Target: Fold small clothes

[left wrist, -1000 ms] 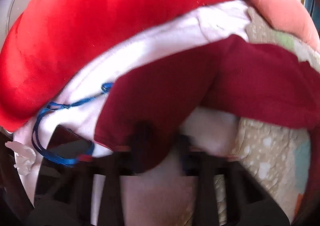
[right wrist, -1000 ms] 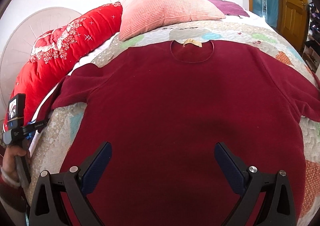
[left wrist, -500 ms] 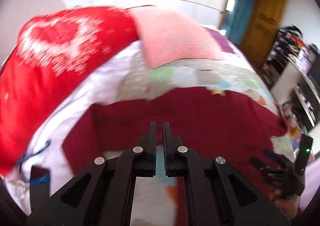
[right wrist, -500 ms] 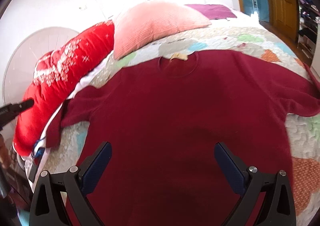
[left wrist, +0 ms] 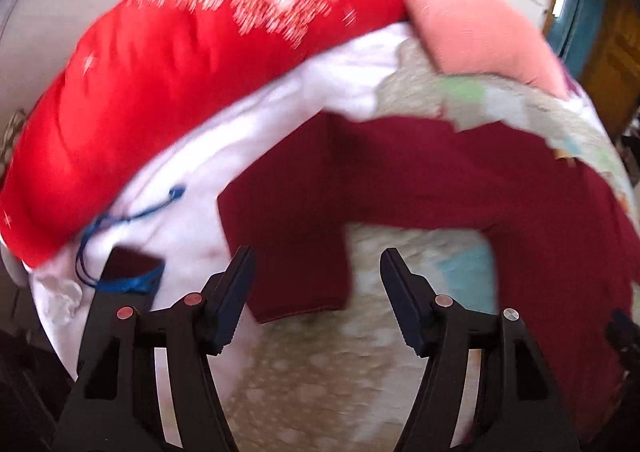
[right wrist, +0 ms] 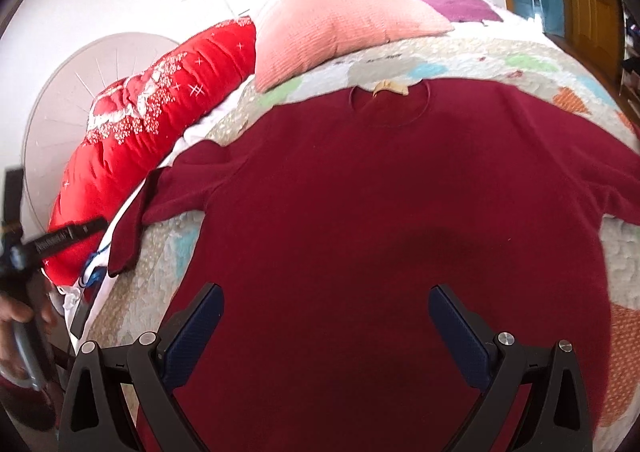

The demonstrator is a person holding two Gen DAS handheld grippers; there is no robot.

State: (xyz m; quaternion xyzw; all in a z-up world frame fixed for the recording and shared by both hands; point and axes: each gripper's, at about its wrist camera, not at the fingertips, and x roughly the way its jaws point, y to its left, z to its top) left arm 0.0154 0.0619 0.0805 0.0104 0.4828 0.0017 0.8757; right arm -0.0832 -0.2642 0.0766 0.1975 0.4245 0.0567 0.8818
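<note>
We see a bed under a patchwork quilt (right wrist: 472,60). On it a dark red sweater (right wrist: 380,212) lies spread flat, a pink pillow (right wrist: 340,28) and red cushion (right wrist: 152,124) beside it.

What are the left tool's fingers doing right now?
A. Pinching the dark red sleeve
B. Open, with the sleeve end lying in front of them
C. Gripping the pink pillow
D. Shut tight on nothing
B. The left gripper stands open, and the end of the dark red sleeve lies on the quilt between and ahead of the fingers, not pinched.
</note>
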